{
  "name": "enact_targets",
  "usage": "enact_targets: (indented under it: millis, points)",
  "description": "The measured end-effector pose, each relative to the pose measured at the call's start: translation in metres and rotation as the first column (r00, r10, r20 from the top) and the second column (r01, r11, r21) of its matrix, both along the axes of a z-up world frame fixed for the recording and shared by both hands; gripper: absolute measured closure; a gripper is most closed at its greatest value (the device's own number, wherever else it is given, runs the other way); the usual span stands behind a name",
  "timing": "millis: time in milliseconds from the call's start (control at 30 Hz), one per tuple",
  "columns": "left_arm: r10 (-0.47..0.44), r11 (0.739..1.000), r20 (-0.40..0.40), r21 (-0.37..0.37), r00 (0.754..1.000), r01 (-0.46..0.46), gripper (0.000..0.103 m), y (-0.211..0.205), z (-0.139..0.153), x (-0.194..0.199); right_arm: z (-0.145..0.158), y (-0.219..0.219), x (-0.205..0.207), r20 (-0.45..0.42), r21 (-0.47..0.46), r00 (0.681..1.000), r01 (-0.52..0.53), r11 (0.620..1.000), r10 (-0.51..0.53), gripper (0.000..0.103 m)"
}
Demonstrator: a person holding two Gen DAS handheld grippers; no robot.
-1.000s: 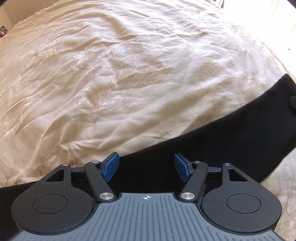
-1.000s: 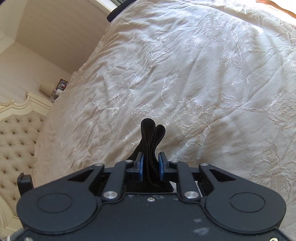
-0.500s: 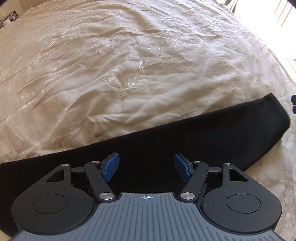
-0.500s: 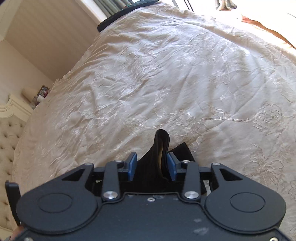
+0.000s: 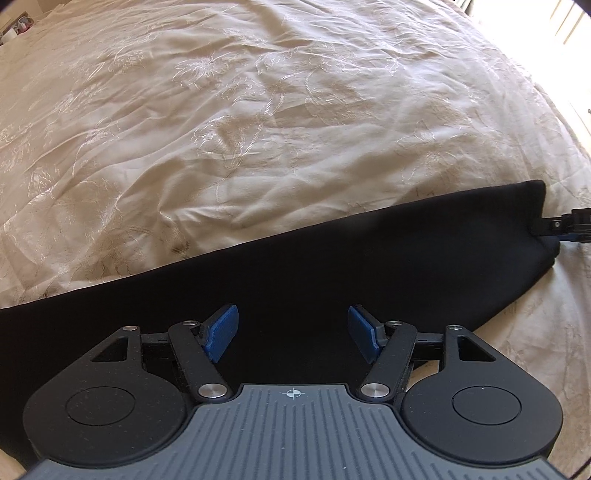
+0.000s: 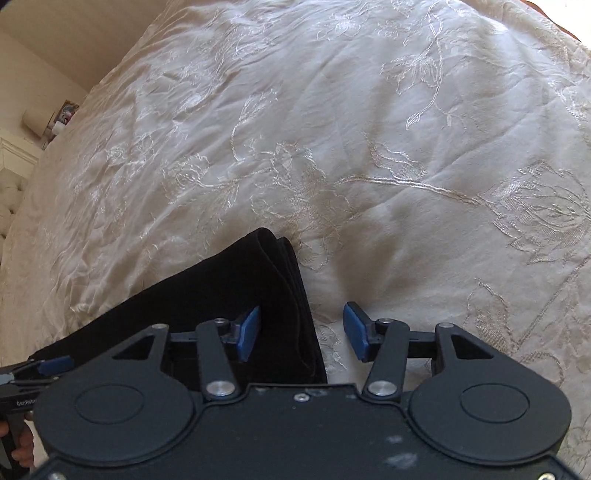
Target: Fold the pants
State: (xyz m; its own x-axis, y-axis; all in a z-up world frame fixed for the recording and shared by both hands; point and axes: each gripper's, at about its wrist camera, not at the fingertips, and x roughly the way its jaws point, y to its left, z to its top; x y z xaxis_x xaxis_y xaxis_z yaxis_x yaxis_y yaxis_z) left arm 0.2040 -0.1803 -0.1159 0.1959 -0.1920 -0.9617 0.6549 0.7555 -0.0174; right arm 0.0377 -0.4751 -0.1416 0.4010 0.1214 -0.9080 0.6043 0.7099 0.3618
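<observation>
The black pants (image 5: 351, 266) lie flat as a long band across the cream bedspread (image 5: 258, 129). My left gripper (image 5: 293, 334) is open and empty, low over the middle of the band. My right gripper (image 6: 301, 334) is open at the pants' folded end (image 6: 273, 280), whose layered edge lies between its fingers, nearer the left one. The right gripper also shows at the far right of the left wrist view (image 5: 569, 225), beside the pants' end. The left gripper shows at the lower left of the right wrist view (image 6: 44, 369).
The embroidered cream bedspread (image 6: 369, 147) covers the whole bed. A tufted headboard (image 6: 11, 192) and a bedside table with small items (image 6: 59, 118) stand at the far left. Bright window light falls at the upper right of the left wrist view (image 5: 569, 22).
My right gripper has opened and let go of the pants' end, which now lies flat on the bed. Both grippers have come lower. My left gripper stays open.
</observation>
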Motion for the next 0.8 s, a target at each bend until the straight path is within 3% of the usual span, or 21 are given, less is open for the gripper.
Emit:
enact_targets:
  millis: [100,200,367,533,567,600,667,800]
  points:
    - [0.002,1.000,-0.009,0.011,1.000,-0.002,0.038,-0.005,-0.006,-0.001,-0.001,0.002,0.017,-0.067,0.000,0.995,-0.067,0.998,0.067,0.040]
    - [-0.003,1.000,-0.014,0.025,1.000,0.004,0.038,-0.010,-0.010,-0.004,-0.002,0.004,0.028,-0.108,0.012,0.992,-0.059,0.998,0.060,0.033]
    - [-0.017,0.999,-0.006,0.035,1.000,0.018,0.038,-0.016,-0.009,-0.004,-0.004,0.002,0.024,-0.052,0.032,0.998,-0.035,0.999,0.036,0.027]
    - [-0.018,0.999,0.000,0.036,1.000,0.018,0.038,-0.020,-0.009,0.000,-0.007,-0.002,0.004,0.052,0.167,0.998,-0.051,0.985,0.043,0.036]
    - [-0.018,0.999,0.002,0.036,1.000,0.018,0.038,-0.021,-0.009,0.000,-0.008,-0.004,0.000,0.062,0.169,0.998,-0.041,0.985,0.031,0.046]
    - [-0.019,0.999,0.003,0.035,1.000,0.019,0.038,-0.022,-0.009,0.001,-0.010,-0.007,-0.003,0.070,0.186,0.998,-0.024,0.982,0.012,0.068]
    - [-0.024,0.999,0.003,0.026,1.000,0.024,0.038,-0.024,-0.008,0.002,-0.018,-0.017,-0.014,0.104,0.296,0.992,0.043,0.954,-0.076,0.082]
    - [-0.030,1.000,0.023,0.008,0.999,0.030,0.038,-0.030,-0.008,0.007,-0.004,-0.007,-0.016,0.127,0.253,0.988,0.055,0.966,-0.089,0.083]
